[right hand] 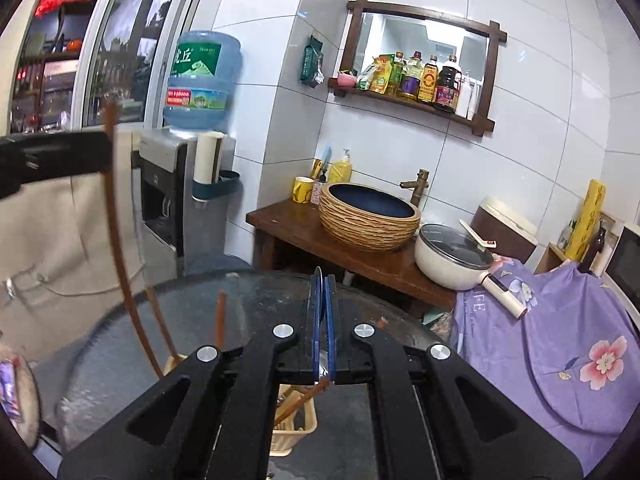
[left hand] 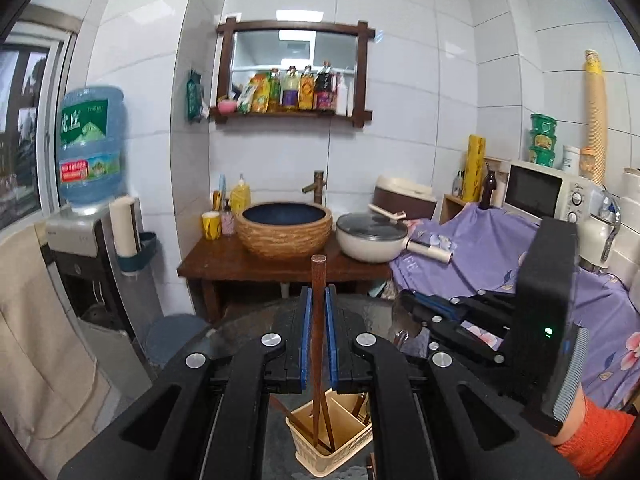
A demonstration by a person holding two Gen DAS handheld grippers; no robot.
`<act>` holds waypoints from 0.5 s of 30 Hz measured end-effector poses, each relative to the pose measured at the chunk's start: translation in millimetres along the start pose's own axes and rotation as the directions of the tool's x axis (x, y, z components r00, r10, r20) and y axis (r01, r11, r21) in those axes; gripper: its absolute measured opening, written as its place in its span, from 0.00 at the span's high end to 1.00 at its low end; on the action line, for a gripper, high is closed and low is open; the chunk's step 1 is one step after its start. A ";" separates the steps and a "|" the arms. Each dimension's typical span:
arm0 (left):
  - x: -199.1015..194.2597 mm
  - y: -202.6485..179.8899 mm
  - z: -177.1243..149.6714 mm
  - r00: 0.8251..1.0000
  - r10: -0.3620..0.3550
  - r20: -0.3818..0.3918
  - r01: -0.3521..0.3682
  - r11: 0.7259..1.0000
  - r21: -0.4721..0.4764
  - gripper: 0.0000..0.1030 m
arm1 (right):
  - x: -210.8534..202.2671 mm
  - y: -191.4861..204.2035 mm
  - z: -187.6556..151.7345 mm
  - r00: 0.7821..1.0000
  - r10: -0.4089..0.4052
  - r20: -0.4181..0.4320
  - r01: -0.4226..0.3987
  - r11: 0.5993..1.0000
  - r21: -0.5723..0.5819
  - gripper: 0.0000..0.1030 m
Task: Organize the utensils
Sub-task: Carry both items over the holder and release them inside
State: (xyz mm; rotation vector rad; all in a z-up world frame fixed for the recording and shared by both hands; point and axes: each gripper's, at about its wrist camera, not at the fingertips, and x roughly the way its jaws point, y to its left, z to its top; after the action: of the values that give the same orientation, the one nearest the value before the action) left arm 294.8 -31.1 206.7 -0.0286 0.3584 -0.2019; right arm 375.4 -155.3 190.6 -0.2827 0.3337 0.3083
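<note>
My left gripper [left hand: 319, 300] is shut on a brown wooden chopstick [left hand: 318, 280] held upright, its lower end down in a beige slotted utensil holder [left hand: 332, 446] that holds several other brown utensils. My right gripper [right hand: 323, 292] is shut on a metal spoon [left hand: 402, 322]; the spoon's thin edge [right hand: 317, 300] shows between the blue pads, and its brown handle [right hand: 304, 398] runs down toward the holder [right hand: 294, 434]. In the right wrist view the left gripper [right hand: 100, 152] shows at the far left holding the chopstick [right hand: 114, 216] above the holder.
The holder stands on a round dark glass table [right hand: 260, 292]. Behind are a wooden stand with a basin [left hand: 284, 228], a white pot [left hand: 370, 238], a water dispenser [left hand: 86, 240], a microwave [left hand: 540, 192] and a purple floral cloth [right hand: 560, 340].
</note>
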 end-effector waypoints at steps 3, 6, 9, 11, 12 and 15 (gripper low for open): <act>16.8 5.9 -14.3 0.999 -0.005 -0.039 0.004 1.000 -0.027 0.93 | 9.6 2.5 -13.3 1.000 -0.012 -0.006 0.012 1.000 -0.017 0.97; 24.8 7.2 -28.4 0.998 -0.008 -0.066 0.006 1.000 -0.028 0.93 | 20.6 8.5 -28.3 0.999 -0.012 -0.035 0.010 0.999 -0.039 0.97; 32.2 8.3 -43.4 0.995 -0.003 -0.096 0.001 1.000 -0.021 0.93 | 27.7 15.4 -42.1 0.998 0.001 -0.059 -0.004 0.999 -0.052 0.97; 37.4 10.1 -52.6 0.993 -0.007 -0.118 0.004 1.000 -0.027 0.93 | 32.8 19.1 -50.8 0.997 0.014 -0.074 -0.017 0.999 -0.047 0.97; 39.2 10.8 -56.3 0.992 -0.007 -0.126 0.003 1.000 -0.028 0.93 | 35.6 20.9 -54.9 0.996 0.023 -0.082 -0.026 0.999 -0.047 0.97; 43.6 11.7 -68.4 0.988 -0.009 -0.153 0.004 1.000 -0.030 0.93 | 39.2 25.5 -63.1 0.995 0.036 -0.095 -0.041 0.998 -0.053 0.97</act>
State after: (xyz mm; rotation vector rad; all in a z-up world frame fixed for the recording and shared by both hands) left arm 313.0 -27.9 126.8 -0.0435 0.5148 -0.2059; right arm 384.5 -142.5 113.7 -0.3453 0.4241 0.3434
